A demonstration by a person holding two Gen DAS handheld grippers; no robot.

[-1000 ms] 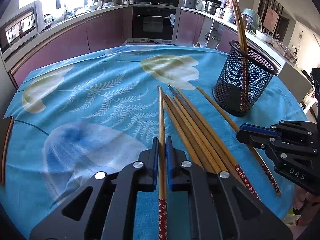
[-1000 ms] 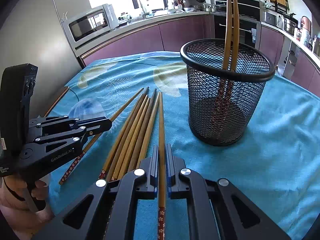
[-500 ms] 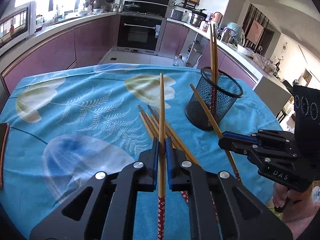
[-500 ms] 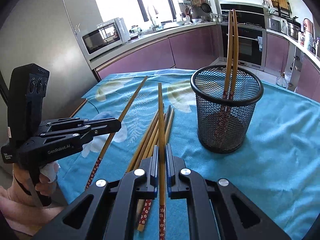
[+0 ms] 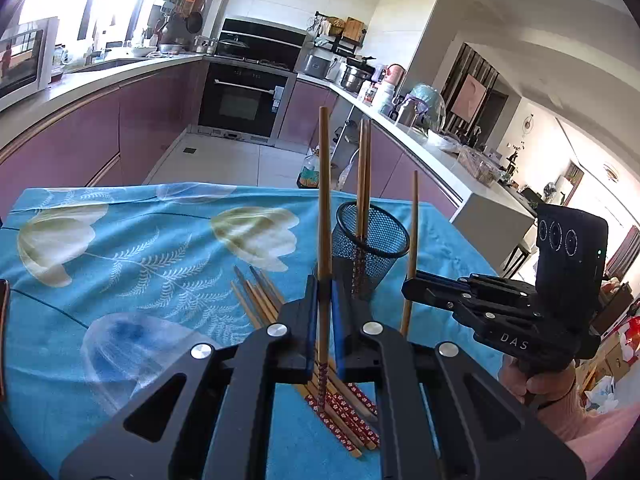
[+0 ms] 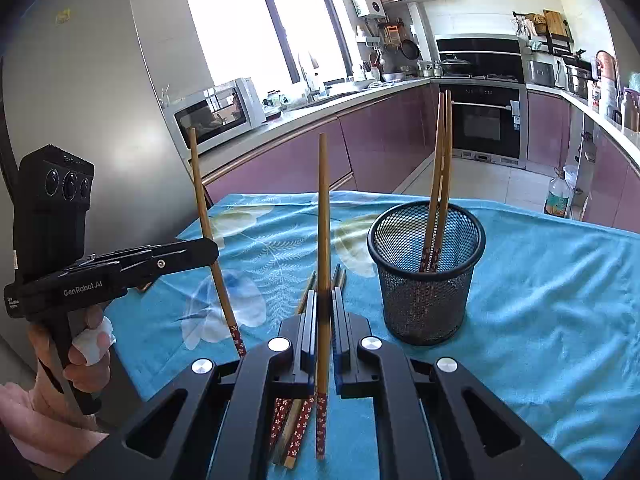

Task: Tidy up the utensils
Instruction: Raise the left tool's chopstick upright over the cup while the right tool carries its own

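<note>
Left claw [image 5: 323,304]: pinching one chopstick [image 5: 324,200], raised
Right claw [image 6: 323,312]: pinching another chopstick [image 6: 323,220], raised
Basket [image 6: 426,280]: two chopsticks inside

holder [image 6: 426,280]: on table, two chopsticks [image 6: 438,184] inside | loose chopsticks [image 5: 260,300]: left of holder

Two upright chopsticks [image 6: 438,184] crowd the mesh cup's [image 6: 426,280] far rim (near half open); the worktop [image 6: 560,300] to its right lies bare.

Left tool [image 5: 323,300] clamped on a chopstick [image 5: 324,200]; right tool [image 6: 323,308] likewise, both angled downward
</note>
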